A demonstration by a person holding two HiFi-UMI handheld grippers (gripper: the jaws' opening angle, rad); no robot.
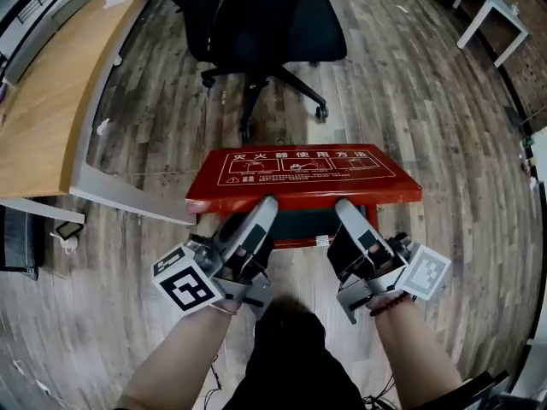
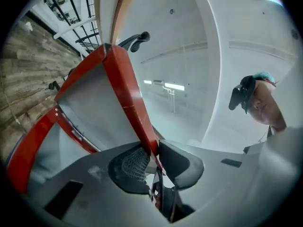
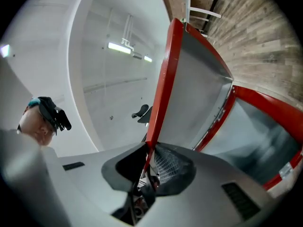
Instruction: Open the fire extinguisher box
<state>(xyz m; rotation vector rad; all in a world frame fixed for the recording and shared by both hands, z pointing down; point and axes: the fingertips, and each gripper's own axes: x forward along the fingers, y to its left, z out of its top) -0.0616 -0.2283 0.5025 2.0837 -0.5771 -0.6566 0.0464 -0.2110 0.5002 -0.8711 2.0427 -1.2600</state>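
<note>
The left hand-held gripper and right hand-held gripper each clenched the red lid's front edge. The lid stood raised above the fire extinguisher box.

Black office chair, wooden desk (curved edge), plank floor

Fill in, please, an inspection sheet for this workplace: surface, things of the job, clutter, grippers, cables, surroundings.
surface: wooden floor; the box stands on it.
job's things: red box; its lid, with printed instructions on top, is raised at the front.
clutter: small white scrap on the floor near the desk.
grippers: left gripper and right gripper each clamp the lid's front edge.
cables: nothing seen.
surroundings: black chair behind the box; wooden desk at the left; white table at the far right.
</note>
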